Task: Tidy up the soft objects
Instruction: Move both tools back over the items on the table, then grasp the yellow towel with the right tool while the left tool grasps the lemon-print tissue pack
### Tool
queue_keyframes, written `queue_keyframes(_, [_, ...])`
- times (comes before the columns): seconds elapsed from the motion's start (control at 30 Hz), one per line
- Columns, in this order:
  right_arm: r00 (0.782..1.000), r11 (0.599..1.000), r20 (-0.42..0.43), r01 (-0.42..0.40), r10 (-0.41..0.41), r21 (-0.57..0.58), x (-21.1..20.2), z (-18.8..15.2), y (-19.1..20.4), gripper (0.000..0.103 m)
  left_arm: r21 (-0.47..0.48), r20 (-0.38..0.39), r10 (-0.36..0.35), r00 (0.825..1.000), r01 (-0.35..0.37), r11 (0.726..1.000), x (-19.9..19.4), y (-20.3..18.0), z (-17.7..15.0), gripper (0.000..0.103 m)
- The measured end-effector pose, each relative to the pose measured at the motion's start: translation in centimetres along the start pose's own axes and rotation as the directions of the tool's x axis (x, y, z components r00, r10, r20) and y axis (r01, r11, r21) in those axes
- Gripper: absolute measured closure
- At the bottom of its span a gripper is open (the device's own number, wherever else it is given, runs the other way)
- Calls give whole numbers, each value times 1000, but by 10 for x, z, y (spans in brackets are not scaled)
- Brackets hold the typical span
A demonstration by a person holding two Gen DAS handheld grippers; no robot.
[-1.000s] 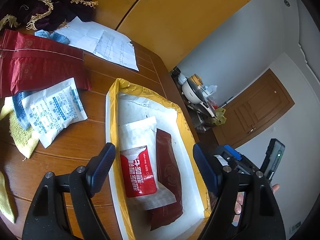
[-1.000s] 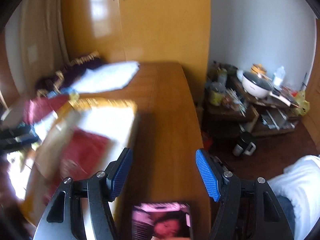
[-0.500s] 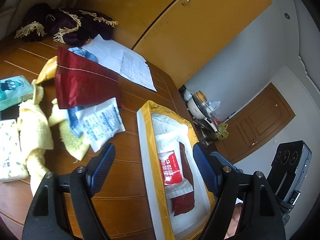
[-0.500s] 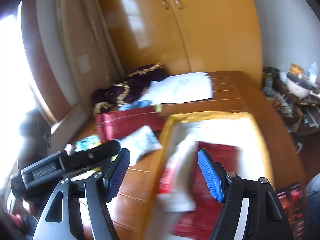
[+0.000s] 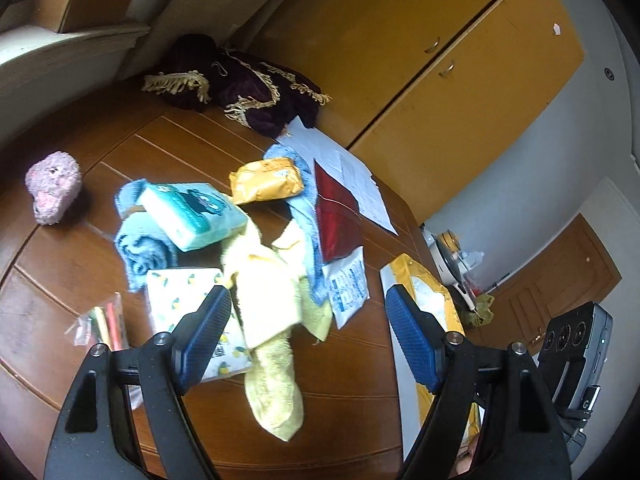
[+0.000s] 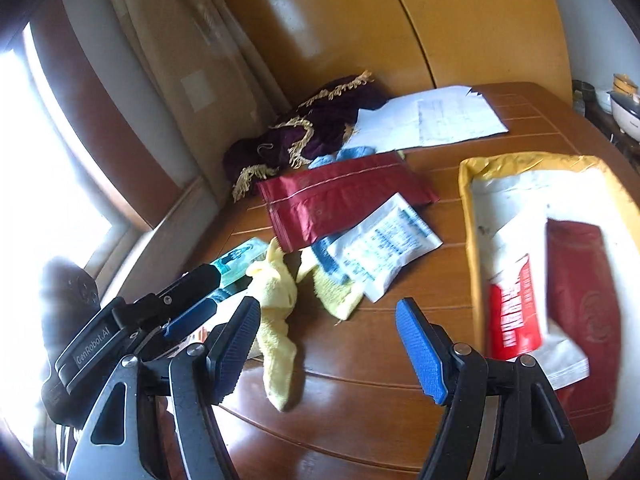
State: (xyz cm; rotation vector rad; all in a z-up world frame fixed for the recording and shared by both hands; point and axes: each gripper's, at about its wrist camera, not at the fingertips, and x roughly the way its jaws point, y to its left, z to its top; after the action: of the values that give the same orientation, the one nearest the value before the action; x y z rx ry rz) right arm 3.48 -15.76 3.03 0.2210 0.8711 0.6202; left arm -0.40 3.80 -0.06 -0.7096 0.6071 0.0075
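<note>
Left tool (image 5: 308, 334): jaws spread wide, nothing between them, held above the wooden counter (image 5: 352, 368). Directly ahead of it lies a yellow towel (image 5: 268, 312), crumpled, one end trailing toward the camera. Its far end touches a lemon-print tissue pack (image 5: 180, 300), a teal tissue pack (image 5: 192, 216) resting on a rolled blue towel (image 5: 140, 248), and a white sachet (image 5: 348, 288). Beyond these: an orange packet (image 5: 266, 180), a dark red pouch (image 5: 336, 220), and a sheet of paper (image 5: 344, 168). A pink knitted item (image 5: 52, 188) sits well apart at the far left.

Right tool (image 6: 328, 344): jaws likewise spread, empty, above the counter beside the yellow towel. To its right a yellow-rimmed white tray (image 6: 468, 200) holds 2 items: a red-and-white packet (image 6: 512, 304) and a dark red packet (image 6: 580, 300), side by side. A purple fringed cloth (image 6: 320, 120) lies at the counter's far edge.
</note>
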Motion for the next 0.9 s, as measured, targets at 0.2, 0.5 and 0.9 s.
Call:
queue_keyframes(0.2, [999, 1000, -34, -4, 3, -17, 15, -7, 13, 30, -3, 34, 36, 999, -36, 999, -8, 12, 6, 23])
queue_keyframes(0.5, [996, 999, -82, -47, 47, -1, 23, -12, 10, 30, 15, 38, 70, 997, -71, 997, -13, 16, 5, 23])
queue_keyframes(0.9, [989, 996, -129, -81, 74, -48, 35, -24, 25, 36, -10, 57, 121, 991, -121, 993, -25, 32, 10, 23])
